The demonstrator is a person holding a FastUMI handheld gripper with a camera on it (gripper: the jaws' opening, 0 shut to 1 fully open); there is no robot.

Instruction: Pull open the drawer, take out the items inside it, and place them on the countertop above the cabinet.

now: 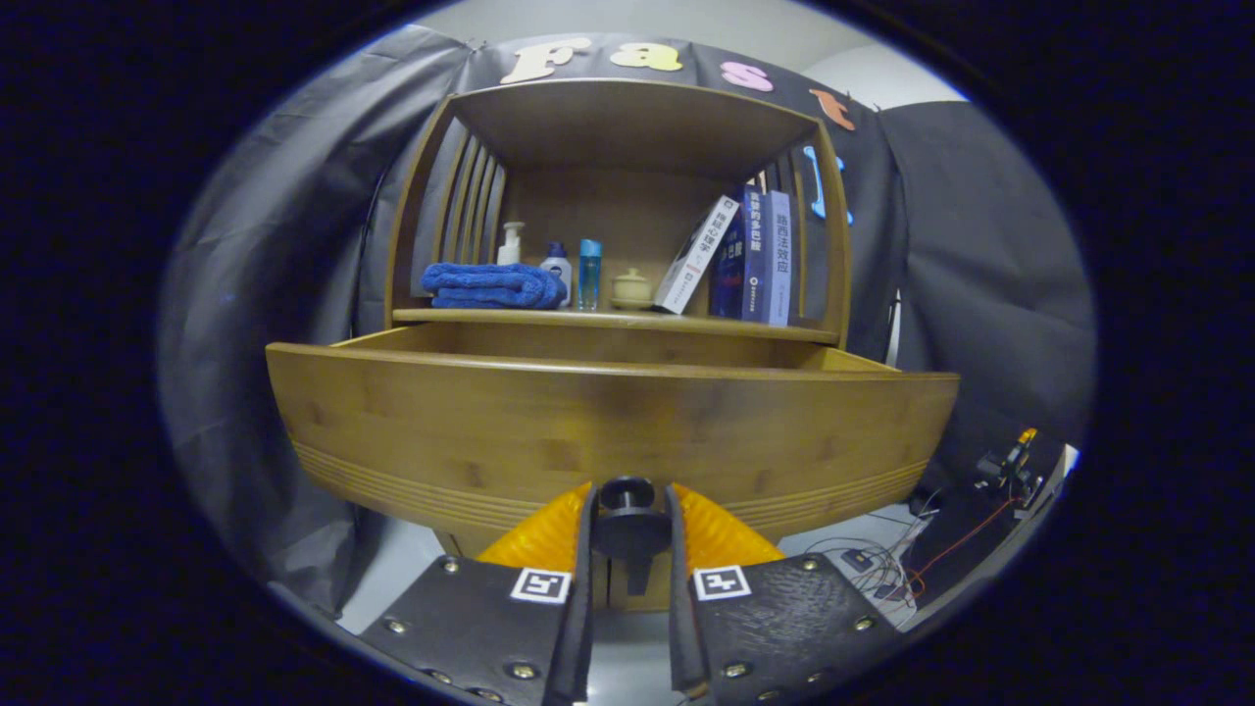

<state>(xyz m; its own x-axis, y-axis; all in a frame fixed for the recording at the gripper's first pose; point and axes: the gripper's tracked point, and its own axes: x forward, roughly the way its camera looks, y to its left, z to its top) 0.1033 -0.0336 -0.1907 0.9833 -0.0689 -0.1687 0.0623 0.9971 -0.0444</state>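
gripper (629, 529) clamped on knob (627, 510), drawer (608, 431) pulled out (long axis crosswise)

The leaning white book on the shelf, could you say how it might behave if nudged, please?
The white book already tilts against the upright blue books, so a nudge would probably slide or topple it. It looks stiff and flat, unlikely to roll. The gripper is shut on the drawer knob.

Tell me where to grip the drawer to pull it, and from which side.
Grip the round knob low at the middle of the drawer front, coming straight on from the front. It sticks out on a short stem, so fingers close on either side. The gripper already has both fingers against it, and the drawer stands pulled out.
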